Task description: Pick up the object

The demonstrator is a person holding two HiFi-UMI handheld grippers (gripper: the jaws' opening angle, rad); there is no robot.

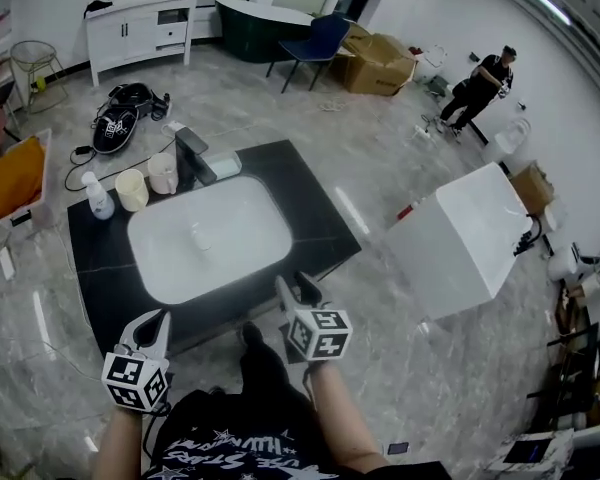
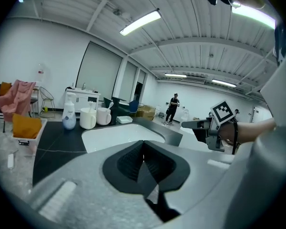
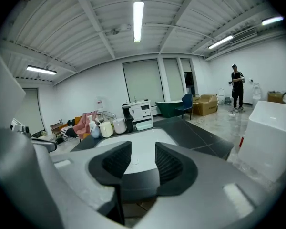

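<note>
Two grippers, both yours, both at the near side of the white basin (image 1: pixel 230 230) sunk in the black counter (image 1: pixel 315 218).

1. Left gripper (image 1: pixel 152 326): jaws pressed together, pads meeting, gripping nothing. It sits off the basin's near left corner.
2. Right gripper (image 1: pixel 298 290): jaws a narrow gap apart, with only the basin showing through the gap. It sits at the basin's near right corner.

Four loose items stand along the basin's far side, all well apart from both pairs of jaws.

3. Pale bottle (image 1: pixel 97 197): upright, beyond the basin's far left corner.
4. Cream cup (image 1: pixel 132 190): upright, just beside the bottle, toward the middle of the basin's far edge.
5. White cup (image 1: pixel 163 173): upright, just beside the cream cup; whether the two touch cannot be told.
6. White tray (image 1: pixel 220 165): lies flat behind the middle of the basin's far edge, just beside the black faucet (image 1: pixel 192 150).

Which of items 3 to 6 is your object cannot be told. All four rest on the counter.
</note>
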